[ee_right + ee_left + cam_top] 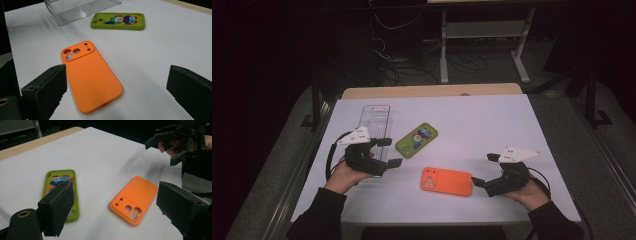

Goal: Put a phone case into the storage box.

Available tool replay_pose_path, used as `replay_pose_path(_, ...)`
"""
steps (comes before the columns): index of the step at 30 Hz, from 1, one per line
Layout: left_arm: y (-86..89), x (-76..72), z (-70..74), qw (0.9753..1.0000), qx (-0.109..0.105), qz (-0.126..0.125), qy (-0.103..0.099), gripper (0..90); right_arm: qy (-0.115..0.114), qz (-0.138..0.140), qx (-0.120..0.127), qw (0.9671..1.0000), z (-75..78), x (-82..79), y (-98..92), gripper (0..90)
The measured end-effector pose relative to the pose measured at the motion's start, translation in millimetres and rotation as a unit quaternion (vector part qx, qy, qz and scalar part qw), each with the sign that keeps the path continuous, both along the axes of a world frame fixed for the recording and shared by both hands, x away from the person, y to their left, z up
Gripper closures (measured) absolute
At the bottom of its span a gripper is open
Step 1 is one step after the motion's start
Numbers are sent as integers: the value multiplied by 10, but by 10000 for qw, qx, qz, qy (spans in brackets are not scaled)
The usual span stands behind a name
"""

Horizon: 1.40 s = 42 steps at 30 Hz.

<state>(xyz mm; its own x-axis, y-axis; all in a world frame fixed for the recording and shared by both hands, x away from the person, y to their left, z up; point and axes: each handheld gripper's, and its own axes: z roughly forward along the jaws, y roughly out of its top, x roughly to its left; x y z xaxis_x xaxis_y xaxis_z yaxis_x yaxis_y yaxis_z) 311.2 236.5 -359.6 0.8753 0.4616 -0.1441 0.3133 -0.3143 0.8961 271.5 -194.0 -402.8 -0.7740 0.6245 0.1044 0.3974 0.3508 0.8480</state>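
An orange phone case point(446, 181) lies back-up near the front middle of the white table point(492, 125). A green phone case point(416, 140) with a cartoon print lies behind it, to the left. My left gripper point(389, 152) hovers open just left of the green case, holding nothing. My right gripper point(485, 169) is open and empty just right of the orange case. In the left gripper view the green case point(58, 178) and orange case point(135, 197) lie ahead of the open gripper point(116, 195). The right gripper view has the orange case point(90, 75) between the spread jaws of its gripper point(116, 77).
A clear plastic tray point(376, 120) stands at the back left, behind my left hand; it is at the far end in the right gripper view point(80, 8). A wooden strip point(432, 91) edges the table's far side. Dark floor, cables and desk legs lie beyond.
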Motion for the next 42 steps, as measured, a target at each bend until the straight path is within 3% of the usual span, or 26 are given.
replay_pose_path(3,128,-88,-55,9999,-77,101,-14,110,2,3,-2,10000,-4,0,-2,24)
replay_pose_path(9,271,-213,-162,9997,49,203,-148,16,2,23,25,10000,-17,7,-7,24)
replay_pose_path(14,313,-282,-255,9998,86,157,-56,0,6,40,48,10000,-19,9,-16,24)
replay_pose_path(17,314,-308,-277,9994,307,124,-67,0,13,36,59,10000,-19,13,-16,24)
replay_pose_path(27,307,-280,-302,9998,171,81,11,0,94,143,-50,9998,11,80,32,29)
replay_pose_path(37,298,-280,-300,9999,111,88,44,0,141,399,-209,9989,99,277,251,29)
replay_pose_path(42,307,-265,-305,9998,194,0,-7,0,100,558,-237,9981,142,360,381,27)
